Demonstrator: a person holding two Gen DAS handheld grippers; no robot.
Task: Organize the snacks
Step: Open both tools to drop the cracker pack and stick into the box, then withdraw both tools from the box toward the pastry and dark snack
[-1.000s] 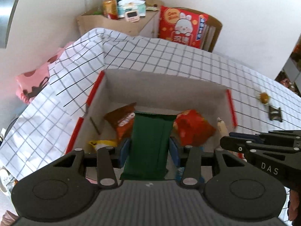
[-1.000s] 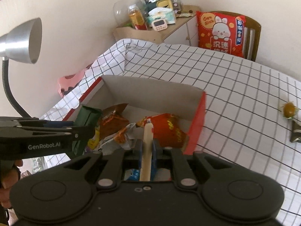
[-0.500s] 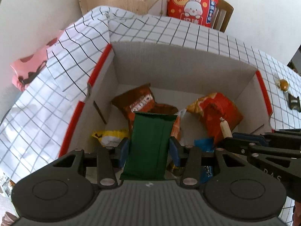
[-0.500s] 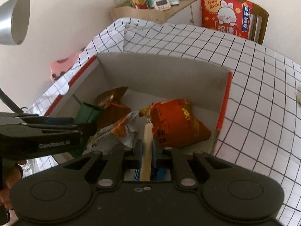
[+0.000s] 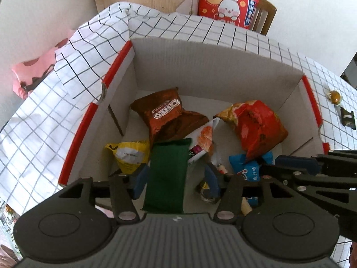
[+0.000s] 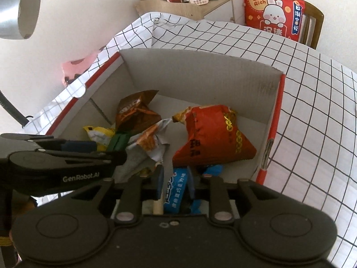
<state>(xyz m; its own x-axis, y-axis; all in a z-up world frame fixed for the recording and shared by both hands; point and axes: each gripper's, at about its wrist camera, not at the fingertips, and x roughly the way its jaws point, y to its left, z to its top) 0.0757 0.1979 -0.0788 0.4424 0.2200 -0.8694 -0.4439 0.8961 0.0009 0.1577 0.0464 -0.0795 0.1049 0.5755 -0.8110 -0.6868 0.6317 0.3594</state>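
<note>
A cardboard box (image 5: 223, 58) with red rims holds snacks: a brown Oreo bag (image 5: 169, 116), a red bag (image 5: 256, 127), a yellow packet (image 5: 129, 154) and a blue packet (image 5: 247, 167). My left gripper (image 5: 175, 176) hangs inside the box with its jaws spread; the dark green packet (image 5: 167, 174) touches the left pad, with a gap at the right pad. My right gripper (image 6: 174, 181) is open low in the box; the beige stick (image 6: 158, 205) lies against its left finger. The red bag (image 6: 212, 134) lies ahead of it.
The box stands on a checked tablecloth (image 6: 312, 89). A small golden sweet (image 5: 334, 96) and a dark wrapper (image 5: 348, 118) lie on the cloth to the right. A red rabbit cushion (image 6: 274, 13) sits on a chair behind. A lamp (image 6: 20, 11) stands at left.
Both grippers have dropped lower into the box. Both have opened: the left jaws spread away from the green packet and the right jaws parted from the beige stick.
</note>
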